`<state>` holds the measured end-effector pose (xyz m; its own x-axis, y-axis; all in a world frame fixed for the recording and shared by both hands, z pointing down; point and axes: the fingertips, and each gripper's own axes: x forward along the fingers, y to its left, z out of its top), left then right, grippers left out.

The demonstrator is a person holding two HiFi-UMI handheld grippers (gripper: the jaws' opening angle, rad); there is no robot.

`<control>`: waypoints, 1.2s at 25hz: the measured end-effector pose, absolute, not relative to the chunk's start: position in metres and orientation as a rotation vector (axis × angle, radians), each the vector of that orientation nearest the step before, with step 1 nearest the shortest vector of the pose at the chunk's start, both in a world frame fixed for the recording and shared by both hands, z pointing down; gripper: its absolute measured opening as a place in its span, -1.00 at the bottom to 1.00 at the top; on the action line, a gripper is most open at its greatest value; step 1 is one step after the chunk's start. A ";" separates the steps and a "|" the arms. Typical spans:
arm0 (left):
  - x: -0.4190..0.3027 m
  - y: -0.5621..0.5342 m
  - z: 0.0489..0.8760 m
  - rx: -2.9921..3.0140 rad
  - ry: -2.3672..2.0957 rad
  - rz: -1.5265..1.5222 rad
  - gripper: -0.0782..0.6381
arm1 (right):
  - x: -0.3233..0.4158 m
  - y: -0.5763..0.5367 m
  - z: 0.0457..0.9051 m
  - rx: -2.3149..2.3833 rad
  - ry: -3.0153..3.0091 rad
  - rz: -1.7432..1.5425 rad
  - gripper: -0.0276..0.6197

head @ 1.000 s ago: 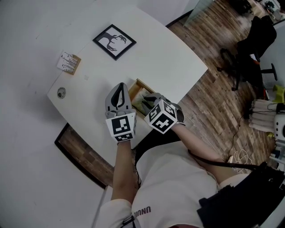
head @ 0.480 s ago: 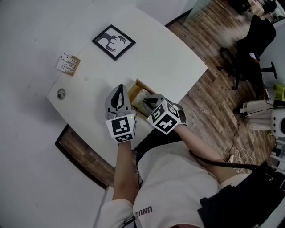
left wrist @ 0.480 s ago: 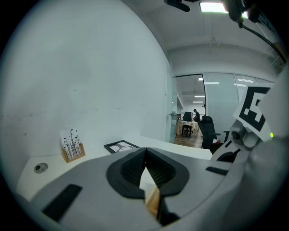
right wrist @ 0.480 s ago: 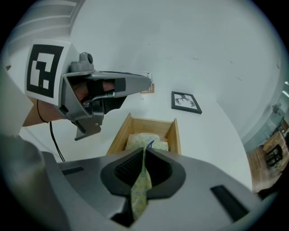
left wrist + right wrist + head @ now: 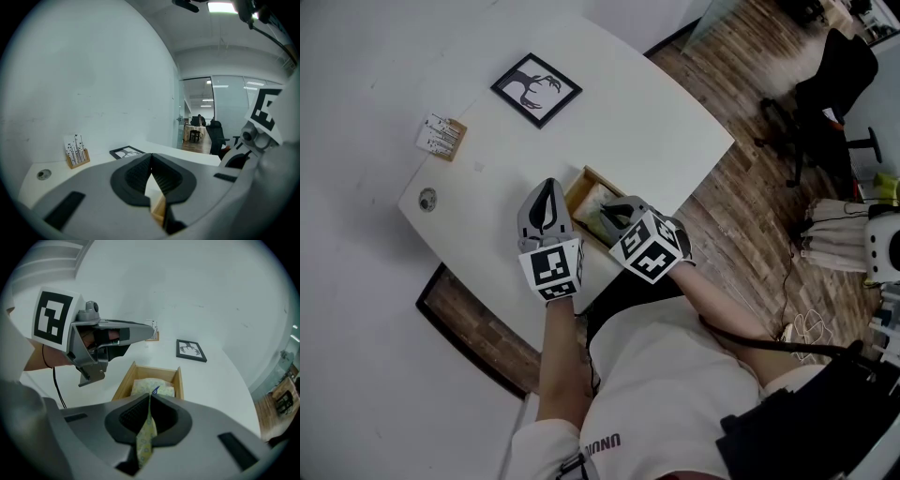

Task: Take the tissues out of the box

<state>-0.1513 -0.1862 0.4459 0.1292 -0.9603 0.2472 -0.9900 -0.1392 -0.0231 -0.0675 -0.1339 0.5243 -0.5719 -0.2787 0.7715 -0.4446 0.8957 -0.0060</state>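
Right gripper [image 5: 150, 399], jaws just closed, pinches an edge of the tissue pack [image 5: 144, 439] to lift it from the box [image 5: 122, 384]. Left gripper [image 5: 151, 158], jaws together and empty, sits beside the box, seemingly steadying it.

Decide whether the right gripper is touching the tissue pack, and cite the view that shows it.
Touching. The right gripper view shows the right gripper, whose jaws have just been closing, pinching the edge of the tissue pack between its pads.
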 end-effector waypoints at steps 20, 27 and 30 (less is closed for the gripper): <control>-0.154 -0.178 0.436 2.223 -1.998 0.267 -0.74 | -0.069 -0.140 0.506 0.560 -2.273 0.216 -0.85; -0.157 -0.176 0.435 2.211 -2.015 0.263 -0.74 | -0.072 -0.142 0.501 0.565 -2.285 0.204 -0.85; -0.157 -0.174 0.435 2.212 -2.014 0.264 -0.74 | -0.073 -0.144 0.498 0.572 -2.290 0.197 -0.85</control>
<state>-0.1570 -0.1742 0.4350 0.0892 -0.9712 0.2211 -0.9953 -0.0951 -0.0159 -0.0725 -0.1436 0.4985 -0.6153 -0.3427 0.7099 -0.4590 0.8879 0.0308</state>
